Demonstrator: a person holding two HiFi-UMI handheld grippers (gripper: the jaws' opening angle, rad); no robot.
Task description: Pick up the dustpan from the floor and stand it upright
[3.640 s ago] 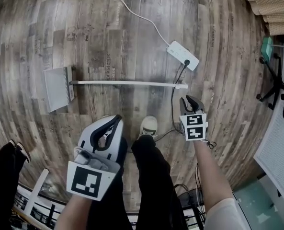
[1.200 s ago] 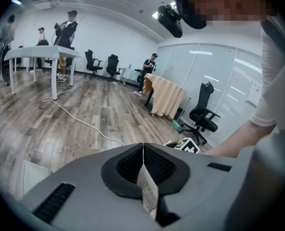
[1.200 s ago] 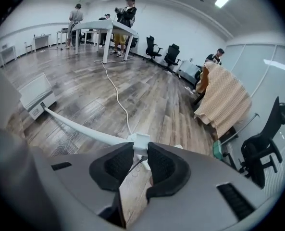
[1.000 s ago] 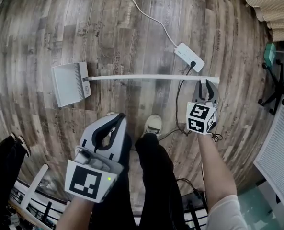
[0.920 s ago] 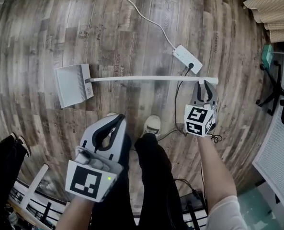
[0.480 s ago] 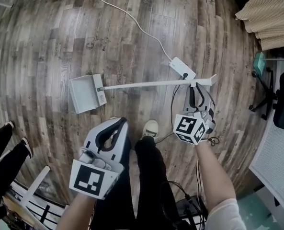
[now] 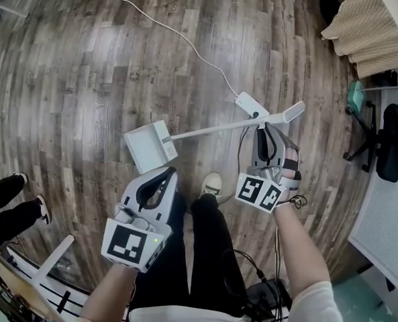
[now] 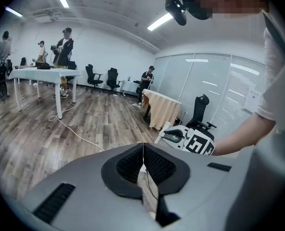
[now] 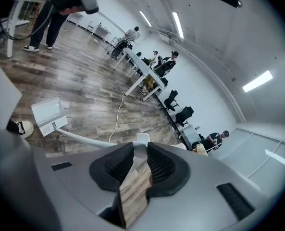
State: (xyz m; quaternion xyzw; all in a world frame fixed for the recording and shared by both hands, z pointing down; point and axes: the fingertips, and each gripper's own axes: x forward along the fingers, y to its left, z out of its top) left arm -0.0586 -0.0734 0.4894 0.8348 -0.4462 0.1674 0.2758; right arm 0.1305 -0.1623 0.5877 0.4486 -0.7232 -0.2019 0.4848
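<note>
1. One white plastic dustpan [image 7: 150, 147] with a long white pole handle [image 7: 219, 127] is located just ahead of the person's feet. The pan end is low over the grey-brown wood-plank floor [image 7: 84, 79], and the handle is slanted up toward the right.
2. Whether the pan edge is touching the floor cannot be told from any view.
3. The handle is clamped near its free end between the pads of the right gripper [image 7: 268, 131]. The jaws are set narrow on the pole, as confirmed in the right gripper view.
4. The left gripper [image 7: 165, 172] is held near the pan without touching it, with its jaws pressed together and nothing between them.
5. Done, as judged: grasp made, handle end raised off the floor.
6. Left, as judged: handle to be brought vertical, pan seated on the floor, grip released.
7. A white power strip [image 7: 250, 104] with its cable is lying on the floor near the raised handle end, so snagging is to be watched.
</note>
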